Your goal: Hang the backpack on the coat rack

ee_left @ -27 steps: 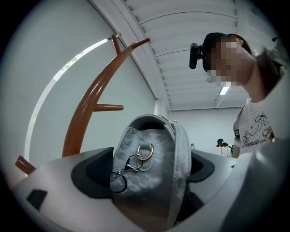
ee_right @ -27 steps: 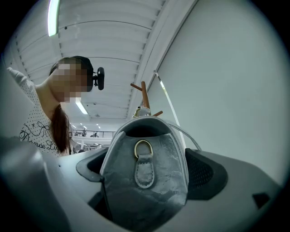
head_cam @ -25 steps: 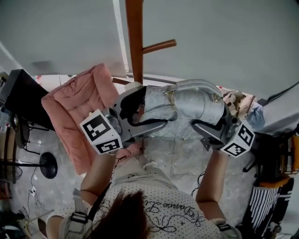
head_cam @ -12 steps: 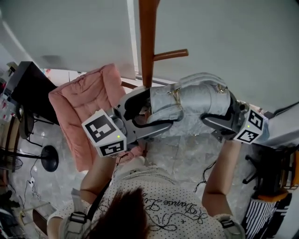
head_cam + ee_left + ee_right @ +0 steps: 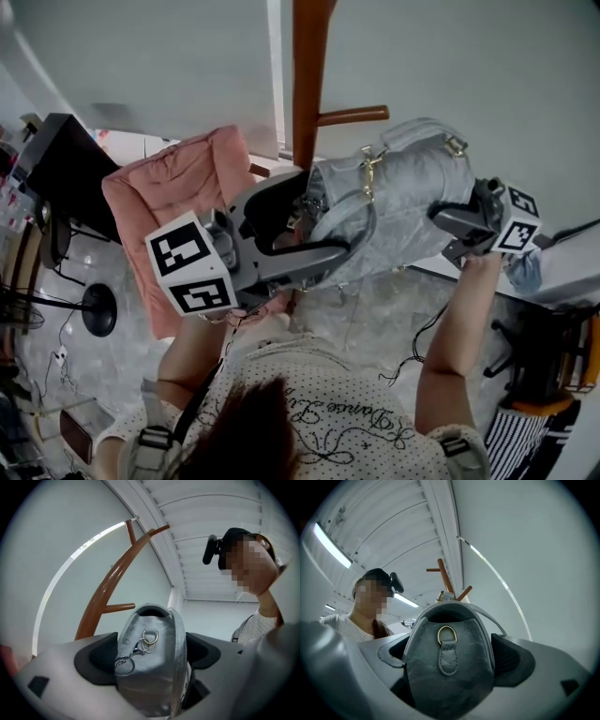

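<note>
A small silver-grey backpack (image 5: 398, 202) hangs in the air between both grippers, close to the brown wooden coat rack (image 5: 307, 80). My left gripper (image 5: 309, 230) is shut on the bag's left end, where a ring and keychain (image 5: 140, 646) dangle. My right gripper (image 5: 448, 220) is shut on the bag's other end, which carries a gold D-ring tab (image 5: 447, 641). A rack peg (image 5: 352, 116) sticks out to the right just above the bag. In the left gripper view the rack pole (image 5: 112, 581) curves up behind the backpack (image 5: 150, 667). In the right gripper view the rack's top pegs (image 5: 447, 581) show beyond the backpack (image 5: 450, 667).
A pink padded chair (image 5: 173, 211) stands left of the rack's base. A dark desk (image 5: 56, 178) and a fan base (image 5: 98, 314) are at far left. A white wall (image 5: 450, 66) is behind the rack. Cluttered furniture (image 5: 548, 375) sits at the right.
Both grippers have lifted the backpack upward and toward the rack peg. The right gripper rose more, so the bag now tilts with its right end higher.
</note>
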The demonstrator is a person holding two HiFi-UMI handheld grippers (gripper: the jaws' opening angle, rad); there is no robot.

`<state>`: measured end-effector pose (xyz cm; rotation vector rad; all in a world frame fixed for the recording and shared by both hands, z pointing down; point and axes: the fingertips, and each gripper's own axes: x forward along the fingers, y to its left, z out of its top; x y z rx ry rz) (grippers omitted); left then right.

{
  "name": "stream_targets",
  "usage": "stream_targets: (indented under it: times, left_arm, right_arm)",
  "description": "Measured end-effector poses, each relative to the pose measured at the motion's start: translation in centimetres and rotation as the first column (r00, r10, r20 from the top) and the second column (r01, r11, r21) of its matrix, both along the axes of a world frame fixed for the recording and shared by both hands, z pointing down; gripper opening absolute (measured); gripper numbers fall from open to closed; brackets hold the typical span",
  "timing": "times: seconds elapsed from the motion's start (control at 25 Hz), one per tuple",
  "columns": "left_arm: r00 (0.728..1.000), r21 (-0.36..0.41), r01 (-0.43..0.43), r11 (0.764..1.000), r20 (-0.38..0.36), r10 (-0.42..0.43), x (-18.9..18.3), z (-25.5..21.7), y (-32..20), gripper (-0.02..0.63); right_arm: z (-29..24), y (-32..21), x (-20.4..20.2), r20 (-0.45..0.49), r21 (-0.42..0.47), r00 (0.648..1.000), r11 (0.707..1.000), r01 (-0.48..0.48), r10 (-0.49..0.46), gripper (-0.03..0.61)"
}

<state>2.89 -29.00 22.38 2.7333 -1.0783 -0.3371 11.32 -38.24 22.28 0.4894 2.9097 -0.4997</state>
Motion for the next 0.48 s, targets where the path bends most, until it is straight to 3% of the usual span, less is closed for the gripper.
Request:
stream_targets:
  times: [0.24, 0.48]
  left_arm:
    - [0.999, -0.054, 0.052, 0.997, 0.005, -0.052, -4.4, -0.3, -0.8, 0.428]
    - [0.996, -0.079, 0.090, 0.993, 0.017, -0.089, -2.9, 0.1, -0.9, 0.428]
  right_arm:
    - [-0.9, -1.2, -5.4, -0.060, -0.001, 0.996, 0.998, 0.062, -0.062, 0.529]
    - [-0.4, -1.8, -4.5, -0.072, -0.032, 0.992, 0.994, 0.103, -0.105, 0.532]
